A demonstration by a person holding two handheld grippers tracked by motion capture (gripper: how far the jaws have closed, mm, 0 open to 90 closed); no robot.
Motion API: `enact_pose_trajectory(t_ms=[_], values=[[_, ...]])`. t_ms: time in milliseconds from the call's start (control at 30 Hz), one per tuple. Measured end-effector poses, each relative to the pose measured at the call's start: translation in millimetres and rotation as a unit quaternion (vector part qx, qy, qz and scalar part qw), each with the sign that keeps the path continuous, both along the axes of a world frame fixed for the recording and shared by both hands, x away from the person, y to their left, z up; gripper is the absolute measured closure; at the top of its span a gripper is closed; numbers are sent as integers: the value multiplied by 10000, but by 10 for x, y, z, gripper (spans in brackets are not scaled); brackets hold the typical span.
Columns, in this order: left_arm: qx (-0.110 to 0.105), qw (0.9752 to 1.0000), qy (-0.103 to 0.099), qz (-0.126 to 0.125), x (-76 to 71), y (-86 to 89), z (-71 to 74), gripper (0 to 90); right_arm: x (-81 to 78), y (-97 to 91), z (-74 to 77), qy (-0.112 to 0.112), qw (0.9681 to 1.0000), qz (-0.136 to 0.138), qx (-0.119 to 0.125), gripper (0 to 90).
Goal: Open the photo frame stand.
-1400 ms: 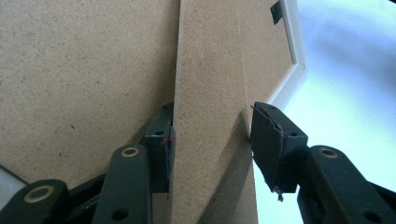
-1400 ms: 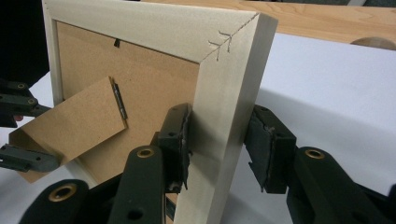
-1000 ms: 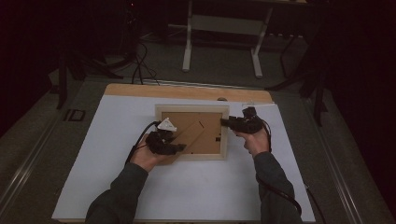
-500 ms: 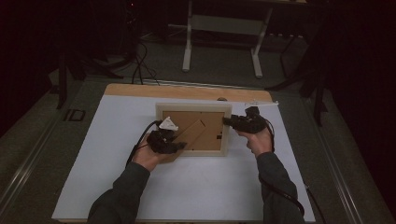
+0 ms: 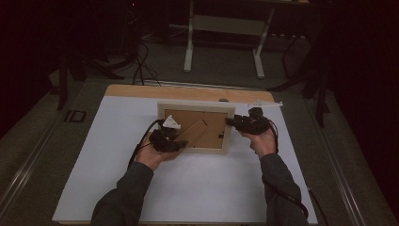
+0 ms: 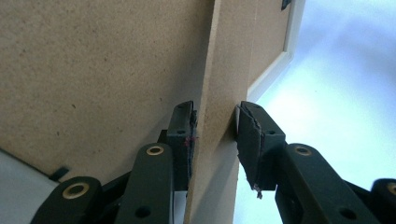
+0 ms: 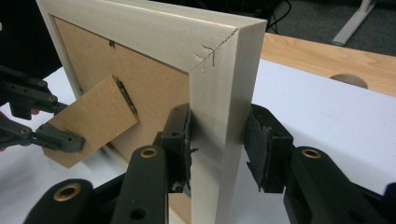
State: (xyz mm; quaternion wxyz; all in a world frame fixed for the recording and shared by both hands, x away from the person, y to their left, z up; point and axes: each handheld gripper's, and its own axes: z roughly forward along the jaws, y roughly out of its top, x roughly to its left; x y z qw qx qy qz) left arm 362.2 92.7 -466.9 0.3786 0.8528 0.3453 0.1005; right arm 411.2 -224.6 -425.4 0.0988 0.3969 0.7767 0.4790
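A pale wooden picture frame [image 5: 195,109] lies back-up on the white mat, its brown backing board [image 6: 93,70] showing. The cardboard stand leg [image 5: 195,132] is hinged up off the backing. My left gripper [image 5: 181,143] has just been closing its jaws on this stand leg [image 6: 219,70], and both pads of the left gripper [image 6: 215,126] now press its two faces. My right gripper [image 5: 230,121] is shut on the frame's right side rail [image 7: 219,70], with one pad on each face. The right gripper view also shows the left gripper [image 7: 70,140] on the leg [image 7: 93,116].
The white mat [image 5: 188,188] covers a wooden tabletop whose bare strip [image 5: 141,91] has a round hole [image 5: 223,100] behind the frame. A small white strip [image 5: 263,103] lies by the right hand. Desk legs [image 5: 188,42] and cables [image 5: 141,66] stand on the dark floor beyond.
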Motion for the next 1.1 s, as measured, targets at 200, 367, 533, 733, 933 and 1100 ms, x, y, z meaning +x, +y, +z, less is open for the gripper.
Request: enact_pose_trajectory(t_ms=[200, 367, 533, 733, 933, 1100], values=[[32, 9999, 1, 119, 30, -26, 1, 692, -19, -3, 33, -83, 10000, -32, -32, 616], [67, 9999, -15, 151, 49, -40, 7, 695, -32, -3, 47, -145, 9998, -45, -87, 615], [94, 9997, -35, 204, 62, -49, 18, 695, -53, -1, 53, -210, 9997, -27, -115, 614], [126, 9995, -60, 270, 76, -60, 24, 696, -89, 19, 64, -299, 9993, -19, -211, 613], [42, 9993, -97, 361, 86, -45, 37, 694, -115, 29, 56, -332, 9993, 54, -140, 619], [45, 9993, -106, 369, 86, -39, 40, 695, -137, 36, 54, -354, 9992, 79, -146, 620]])
